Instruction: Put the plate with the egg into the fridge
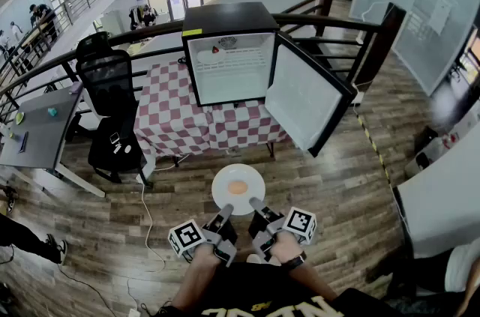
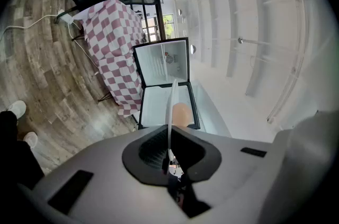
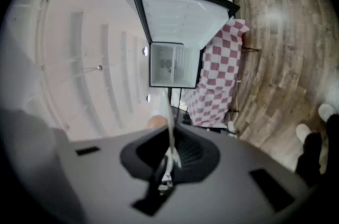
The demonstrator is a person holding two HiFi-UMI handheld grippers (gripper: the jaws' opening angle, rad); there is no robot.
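Observation:
A white plate (image 1: 220, 181) with a tan egg (image 1: 237, 187) on it is held level above the wood floor, in front of the small black fridge (image 1: 229, 23). My left gripper (image 1: 226, 213) is shut on the plate's near-left rim. At the near-right rim my right gripper (image 1: 256, 204) is shut too. The left gripper view shows the plate (image 2: 171, 104) edge-on between the jaws, with the egg (image 2: 181, 112) just right of it. In the right gripper view the plate (image 3: 169, 125) is also edge-on, the egg (image 3: 156, 122) to its left. The fridge door (image 1: 304, 94) stands wide open to the right.
The fridge stands on a table with a red-and-white checked cloth (image 1: 180, 121). A black office chair (image 1: 112, 102) and a grey table (image 1: 41, 132) are to the left, with a white cable (image 1: 146, 214) across the floor. A dark railing (image 1: 352, 27) runs behind the fridge.

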